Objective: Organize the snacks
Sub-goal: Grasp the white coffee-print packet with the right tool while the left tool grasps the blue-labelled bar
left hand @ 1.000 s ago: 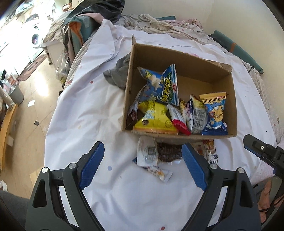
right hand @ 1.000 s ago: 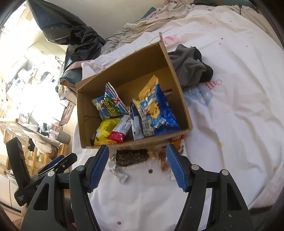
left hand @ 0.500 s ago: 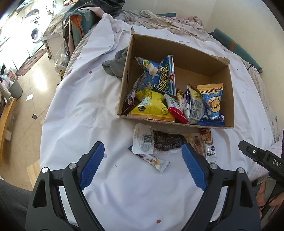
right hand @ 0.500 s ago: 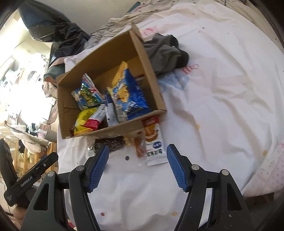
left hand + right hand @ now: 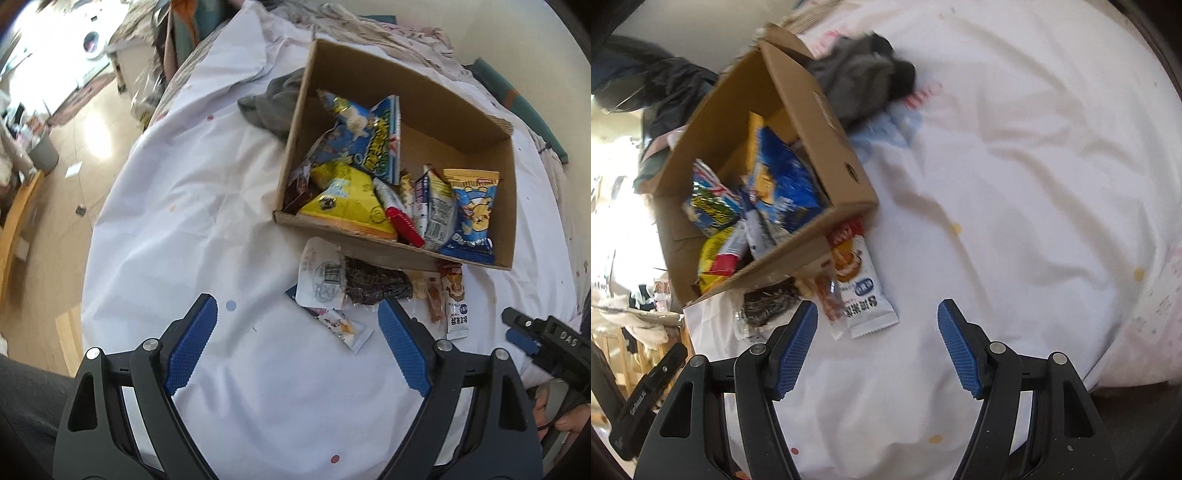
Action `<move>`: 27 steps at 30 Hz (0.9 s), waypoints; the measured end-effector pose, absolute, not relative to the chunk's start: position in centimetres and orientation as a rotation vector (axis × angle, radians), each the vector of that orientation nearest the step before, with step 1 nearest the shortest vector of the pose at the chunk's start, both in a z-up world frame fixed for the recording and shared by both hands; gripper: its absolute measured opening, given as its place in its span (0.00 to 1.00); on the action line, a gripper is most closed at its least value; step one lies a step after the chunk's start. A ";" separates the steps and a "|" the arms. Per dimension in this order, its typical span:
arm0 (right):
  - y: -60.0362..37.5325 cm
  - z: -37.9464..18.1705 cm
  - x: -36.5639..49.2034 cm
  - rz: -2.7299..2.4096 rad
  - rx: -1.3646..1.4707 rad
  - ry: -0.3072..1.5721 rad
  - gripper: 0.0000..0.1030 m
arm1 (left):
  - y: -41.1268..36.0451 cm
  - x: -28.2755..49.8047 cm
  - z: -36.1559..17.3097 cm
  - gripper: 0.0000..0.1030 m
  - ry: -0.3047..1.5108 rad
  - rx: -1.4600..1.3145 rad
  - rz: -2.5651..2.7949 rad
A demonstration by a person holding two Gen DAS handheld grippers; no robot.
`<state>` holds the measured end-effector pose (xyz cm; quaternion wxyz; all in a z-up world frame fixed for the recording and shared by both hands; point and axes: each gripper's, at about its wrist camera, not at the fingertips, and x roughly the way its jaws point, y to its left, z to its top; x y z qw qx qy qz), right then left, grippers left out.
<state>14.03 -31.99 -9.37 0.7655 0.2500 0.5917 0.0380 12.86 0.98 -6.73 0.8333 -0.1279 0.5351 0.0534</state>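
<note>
A cardboard box (image 5: pixel 428 92) (image 5: pixel 827 122) sits on a white sheet and holds several snack bags, among them a yellow bag (image 5: pixel 347 203) and a blue bag (image 5: pixel 471 218). Loose snacks lie in front of the box: a white packet (image 5: pixel 321 280), a dark packet (image 5: pixel 376 286) (image 5: pixel 768 302), a small white bar (image 5: pixel 345 326) and a red-and-white sachet (image 5: pixel 456 299) (image 5: pixel 860 284). My left gripper (image 5: pixel 297 321) is open and empty, just short of the loose snacks. My right gripper (image 5: pixel 877 325) is open and empty, with the sachet just beyond its left finger.
A grey cloth (image 5: pixel 273 103) (image 5: pixel 864 81) lies against the box's side. The white sheet (image 5: pixel 192 206) (image 5: pixel 1034 184) covers a bed, with rumpled bedding (image 5: pixel 369 26) behind. The floor (image 5: pixel 74 155) drops off left, with a washing machine (image 5: pixel 92 40) beyond.
Both grippers have drawn back from the box and stayed open. The right view has swung to the right, so the box now sits at its upper left.
</note>
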 end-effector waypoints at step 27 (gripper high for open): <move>-27.9 -11.7 16.1 0.095 0.317 1.356 0.32 | -2.6 15.9 -13.8 0.66 1.334 -0.289 0.062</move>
